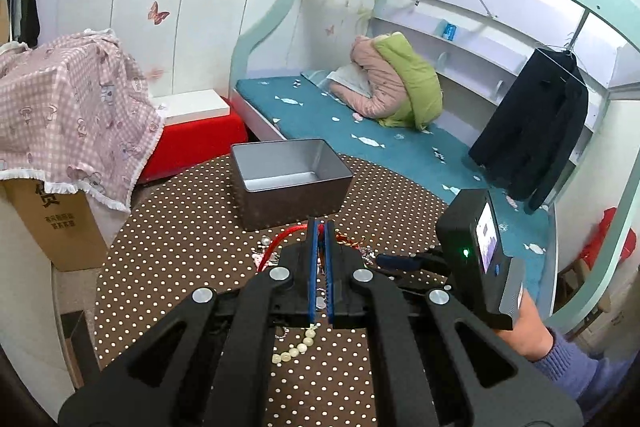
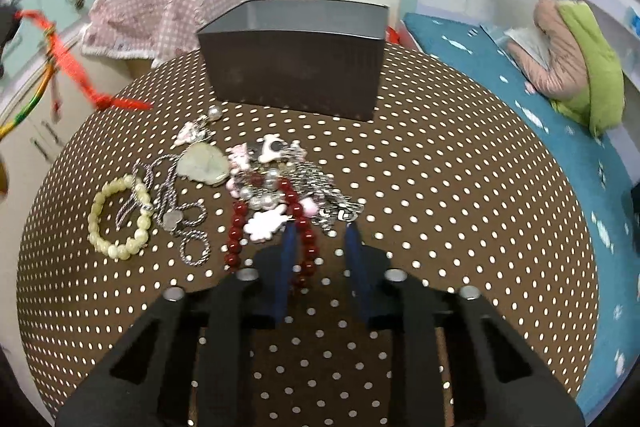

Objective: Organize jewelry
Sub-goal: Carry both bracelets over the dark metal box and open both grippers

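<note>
Between the closed fingers of our left gripper [image 1: 319, 227] we hold a red cord [image 1: 280, 242], lifted clear of the table; the right-wrist view shows the same cord [image 2: 76, 67] hanging in the air off to the left, with what looks like a multicoloured bangle [image 2: 28, 107] on it.

Step in hand, as we judge it: carrying this cord piece to the tin [image 1: 288, 175]. The tin stands open ahead of the left fingers, and no jewelry shows in the part of it we can see. The next move calls for bringing the fingers over the tin's rim and opening them, taking care that the trailing cord goes in whole and does not catch the rim.

Remaining stock, on the dotted tablecloth [image 2: 460, 207]:
- Dark red bead bracelet [image 2: 306, 227], touching the left fingertip of our right gripper [image 2: 320, 231] and partly running between its fingers.
- Tangle of silver chains and pink charms [image 2: 280, 179], just ahead of those fingers.
- Pale stone pendant [image 2: 204, 165] and silver rope chain [image 2: 180, 215], ahead and to the left.
- Cream bead bracelet [image 2: 120, 217], furthest left.

Our right gripper is spread wide, holding nothing, low over the cloth. The tin [image 2: 296, 55] lies beyond the pile.
</note>
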A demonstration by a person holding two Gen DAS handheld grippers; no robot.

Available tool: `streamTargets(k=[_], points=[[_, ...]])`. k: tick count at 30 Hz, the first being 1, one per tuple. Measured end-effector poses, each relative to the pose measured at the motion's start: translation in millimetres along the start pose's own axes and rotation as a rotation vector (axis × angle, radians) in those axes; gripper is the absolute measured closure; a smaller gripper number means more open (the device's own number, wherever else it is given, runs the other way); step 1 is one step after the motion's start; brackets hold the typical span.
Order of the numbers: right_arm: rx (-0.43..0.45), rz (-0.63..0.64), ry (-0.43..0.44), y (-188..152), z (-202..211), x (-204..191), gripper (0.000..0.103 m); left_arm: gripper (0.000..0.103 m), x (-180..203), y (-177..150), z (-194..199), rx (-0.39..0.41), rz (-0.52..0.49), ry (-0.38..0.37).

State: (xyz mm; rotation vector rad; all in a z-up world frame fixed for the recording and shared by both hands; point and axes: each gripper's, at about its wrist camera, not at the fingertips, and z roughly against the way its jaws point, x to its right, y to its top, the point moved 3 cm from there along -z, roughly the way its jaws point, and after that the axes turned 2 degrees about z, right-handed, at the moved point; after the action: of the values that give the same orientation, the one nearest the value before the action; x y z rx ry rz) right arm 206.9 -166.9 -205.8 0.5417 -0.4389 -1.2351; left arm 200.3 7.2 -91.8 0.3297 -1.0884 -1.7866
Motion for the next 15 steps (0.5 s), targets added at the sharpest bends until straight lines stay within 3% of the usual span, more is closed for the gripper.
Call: streamTargets(k=[7,15], points=[[0.062,0.005,0.041,2.6,28.8,-3.4,0.096,0.1,-4.8,-2.6,-3.8,-0.025,0.001,0.011],[0.172,0.026,0.082,37.3,81.0,-3.9,0.096,0.1,-2.6,11.3,-19.0,-0.038,-0.021,0.013]])
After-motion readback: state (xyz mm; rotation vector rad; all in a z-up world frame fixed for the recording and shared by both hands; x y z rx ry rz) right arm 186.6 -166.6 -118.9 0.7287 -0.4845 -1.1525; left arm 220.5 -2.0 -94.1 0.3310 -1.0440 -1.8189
